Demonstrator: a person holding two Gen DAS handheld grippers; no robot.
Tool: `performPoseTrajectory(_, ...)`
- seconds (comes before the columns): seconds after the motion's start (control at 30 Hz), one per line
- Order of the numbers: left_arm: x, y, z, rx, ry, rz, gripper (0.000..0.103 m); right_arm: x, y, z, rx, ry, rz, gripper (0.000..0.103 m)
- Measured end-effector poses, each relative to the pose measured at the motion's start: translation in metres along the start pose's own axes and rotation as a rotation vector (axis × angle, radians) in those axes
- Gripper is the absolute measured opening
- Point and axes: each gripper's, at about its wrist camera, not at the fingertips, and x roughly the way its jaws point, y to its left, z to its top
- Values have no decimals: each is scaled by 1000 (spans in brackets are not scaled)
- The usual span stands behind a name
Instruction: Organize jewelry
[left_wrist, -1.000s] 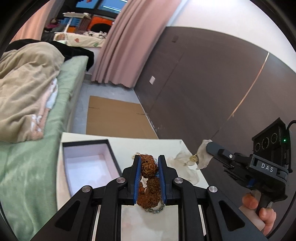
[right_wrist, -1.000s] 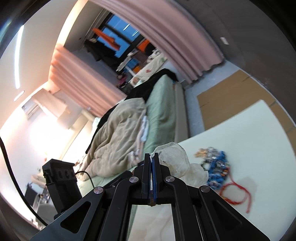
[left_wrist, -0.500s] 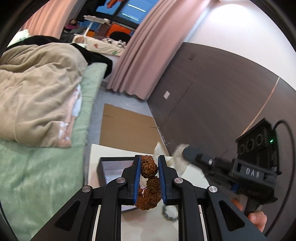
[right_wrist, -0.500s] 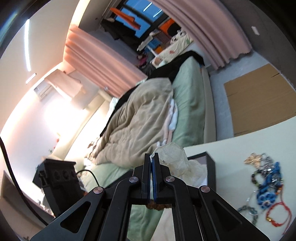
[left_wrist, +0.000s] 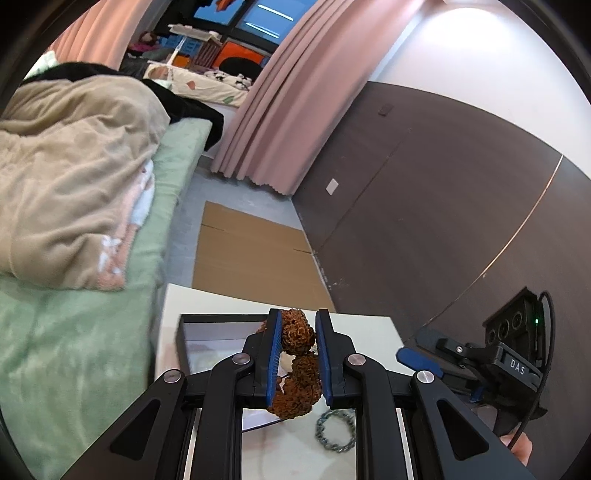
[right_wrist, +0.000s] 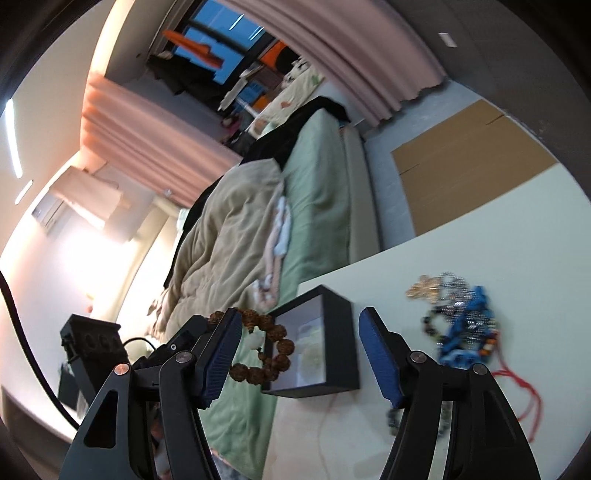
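Note:
My left gripper (left_wrist: 297, 360) is shut on a brown rough-bead bracelet (left_wrist: 297, 369) and holds it above the near edge of a black box (left_wrist: 207, 332) with a pale lining. The right wrist view shows the same bracelet (right_wrist: 264, 350) hanging beside the box (right_wrist: 332, 336). My right gripper (right_wrist: 301, 354) is open and empty, its fingers (right_wrist: 378, 356) spread either side of the box; it shows at the right of the left wrist view (left_wrist: 421, 360). A heap of blue, silver and gold jewelry (right_wrist: 461, 317) with a red cord (right_wrist: 528, 398) lies on the white table (right_wrist: 498, 236).
A dark bead chain (left_wrist: 334, 430) lies on the table under my left gripper. A bed with a green sheet (left_wrist: 74, 332) and beige blanket (left_wrist: 70, 177) stands left of the table. Cardboard (left_wrist: 251, 254) lies on the floor beyond. A dark wall panel (left_wrist: 424, 206) is to the right.
My right gripper has opened and the crumpled pale wrapping it held is no longer in it. My left gripper has carried the bracelet over toward the black box.

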Motion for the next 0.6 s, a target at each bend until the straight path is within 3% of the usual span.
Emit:
performPoseTrajectory(0.07, 11, 1, -2, -27, 20, 22, 19, -8, -5, 3, 12, -15, 2, 66)
performPoseTrajectory(0.13, 28, 3, -3, -20, 83, 107, 28, -14, -7, 7, 18, -30, -4, 66)
performPoseTrajectory(0.27, 36, 6, -8, -3, 99, 236, 85, -25, -9, 10, 19, -50, -14, 66)
performPoseTrajectory(0.3, 33, 5, -9, -1, 85, 240, 90, -28, -9, 10, 20, -51, -15, 66)
performPoseTrajectory(0.6, 39, -12, -18, 48, 114, 202, 90, -51, -15, 8, 10, -45, -78, 67)
